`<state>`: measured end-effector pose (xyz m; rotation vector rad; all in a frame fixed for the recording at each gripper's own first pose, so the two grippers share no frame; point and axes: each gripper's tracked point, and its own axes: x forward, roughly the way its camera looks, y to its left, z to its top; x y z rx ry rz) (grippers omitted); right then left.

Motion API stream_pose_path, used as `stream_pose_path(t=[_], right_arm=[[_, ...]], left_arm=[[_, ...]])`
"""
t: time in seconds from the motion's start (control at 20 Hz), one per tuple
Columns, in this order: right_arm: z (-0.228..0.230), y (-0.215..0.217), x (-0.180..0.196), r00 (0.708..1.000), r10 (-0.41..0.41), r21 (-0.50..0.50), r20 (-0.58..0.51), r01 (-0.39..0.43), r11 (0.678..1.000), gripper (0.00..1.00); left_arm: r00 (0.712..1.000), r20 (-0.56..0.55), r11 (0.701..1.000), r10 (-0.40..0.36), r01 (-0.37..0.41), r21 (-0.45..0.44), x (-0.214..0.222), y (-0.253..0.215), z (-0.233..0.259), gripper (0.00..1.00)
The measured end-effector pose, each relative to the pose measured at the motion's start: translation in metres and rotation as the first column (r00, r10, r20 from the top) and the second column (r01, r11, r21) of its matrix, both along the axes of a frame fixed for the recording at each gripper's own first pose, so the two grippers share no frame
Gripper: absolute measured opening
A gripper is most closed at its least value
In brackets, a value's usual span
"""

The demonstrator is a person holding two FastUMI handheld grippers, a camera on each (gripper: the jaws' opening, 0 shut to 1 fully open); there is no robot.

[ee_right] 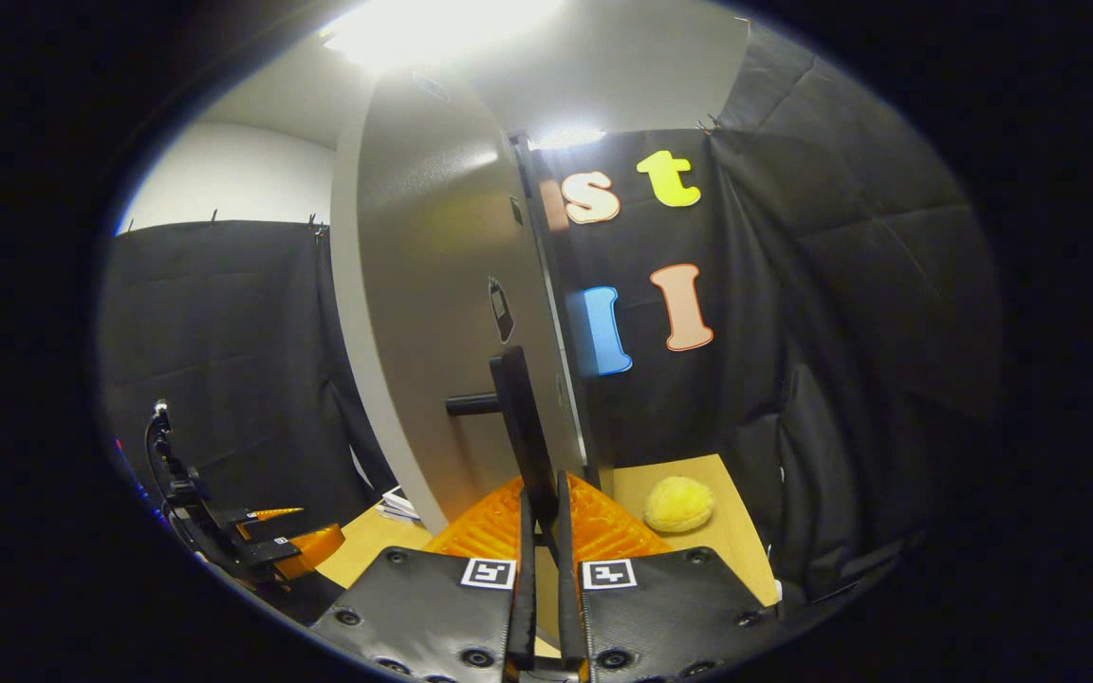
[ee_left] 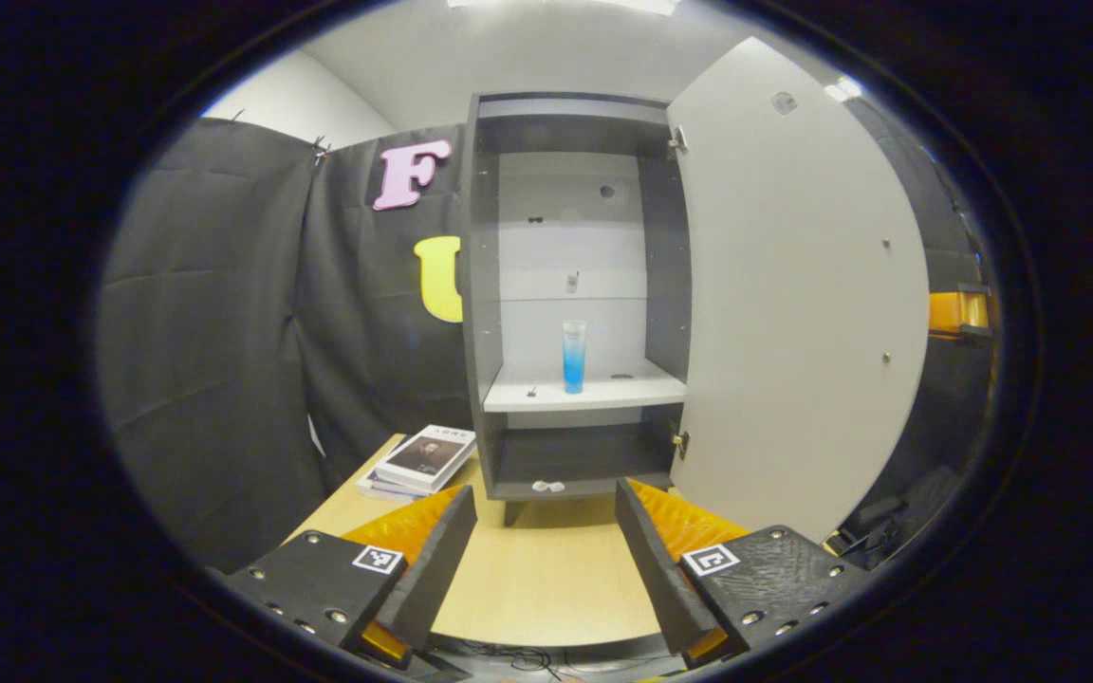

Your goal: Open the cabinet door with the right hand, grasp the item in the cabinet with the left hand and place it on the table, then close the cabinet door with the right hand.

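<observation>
Left gripper view puts you square in front of the cabinet [ee_left: 570, 294], its door [ee_left: 798, 285] swung wide to the right. Your left gripper [ee_left: 546, 555] hangs above the table [ee_left: 546, 588] with its fingers spread wide and nothing between them, well short of the cabinet. On the pale middle shelf [ee_left: 584, 389] a tube [ee_left: 573, 356], clear at the top and blue lower down, stands upright near the centre, apart from the side walls. A stack of books [ee_left: 423, 462] lies on the table just left of the cabinet's foot. At the far right, past the door's edge, part of your other gripper peeks out.

Right gripper view looks along the outer face of the door [ee_right: 442, 313]. Your right gripper [ee_right: 544, 503] has its fingers drawn close together on the dark handle [ee_right: 520, 427], which stands upright off the door on a short post; both fingers appear pressed against the bar. A yellow fuzzy ball [ee_right: 679, 504] rests on the table [ee_right: 698, 541] to the right of the door's edge, near the black cloth. Your left gripper [ee_right: 267, 541] shows low at the left.
</observation>
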<state>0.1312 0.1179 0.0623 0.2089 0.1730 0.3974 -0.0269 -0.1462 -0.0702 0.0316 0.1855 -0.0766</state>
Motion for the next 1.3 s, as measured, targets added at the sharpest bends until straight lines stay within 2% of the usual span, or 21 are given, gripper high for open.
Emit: stream_pose_path(t=[0.2,0.25,0.3,0.4,0.5,0.6,0.65,0.75,0.9,1.1,1.3], right_arm=[[0.0,-0.004,0.001,0.996,-0.083,0.016,-0.033,0.084,0.996,0.11],[0.001,-0.012,0.001,0.991,-0.129,0.014,-0.037,0.13,0.991,0.09],[0.002,-0.023,0.001,0.98,-0.195,0.024,-0.039,0.196,0.98,0.05],[0.011,-0.041,-0.007,0.949,-0.312,0.097,-0.044,0.315,0.944,0.05],[0.02,-0.05,-0.005,0.917,-0.396,0.161,-0.041,0.397,0.904,0.05],[0.02,-0.076,-0.004,0.869,-0.494,0.148,-0.037,0.493,0.857,0.05],[0.022,-0.091,-0.005,0.839,-0.543,0.142,-0.03,0.541,0.829,0.05],[0.038,-0.109,0.004,0.799,-0.601,0.154,-0.012,0.596,0.788,0.05],[0.067,-0.116,0.02,0.771,-0.634,0.138,0.062,0.623,0.77,0.05],[0.069,-0.117,0.047,0.771,-0.625,0.01,0.123,0.629,0.777,0.05],[0.066,-0.113,0.085,0.79,-0.591,-0.074,0.163,0.607,0.791,0.05]], left_arm=[[0.998,0.021,0.998,-0.055,0.056,-0.025,0.043,0.011,0.005,0.91],[0.997,0.022,0.997,-0.069,0.07,-0.031,0.052,0.015,0.005,0.89],[0.996,0.02,0.996,-0.084,0.085,-0.035,0.06,0.019,0.005,0.91],[0.993,0.013,0.993,-0.115,0.115,-0.039,0.073,0.028,0.004,0.91],[0.989,0.007,0.989,-0.147,0.147,-0.034,0.084,0.035,0.001,0.91],[0.983,0.007,0.983,-0.181,0.181,-0.036,0.093,0.042,-0.001,0.89],[0.979,0.012,0.978,-0.204,0.204,-0.041,0.097,0.046,0.001,0.91],[0.971,0.028,0.97,-0.239,0.24,-0.047,0.102,0.054,0.01,0.89],[0.969,0.037,0.965,-0.246,0.248,-0.085,0.11,0.067,0.016,0.91],[0.971,0.04,0.956,-0.236,0.239,-0.168,0.131,0.079,0.027,0.89],[0.972,0.057,0.951,-0.227,0.234,-0.201,0.162,0.076,0.037,0.89]])
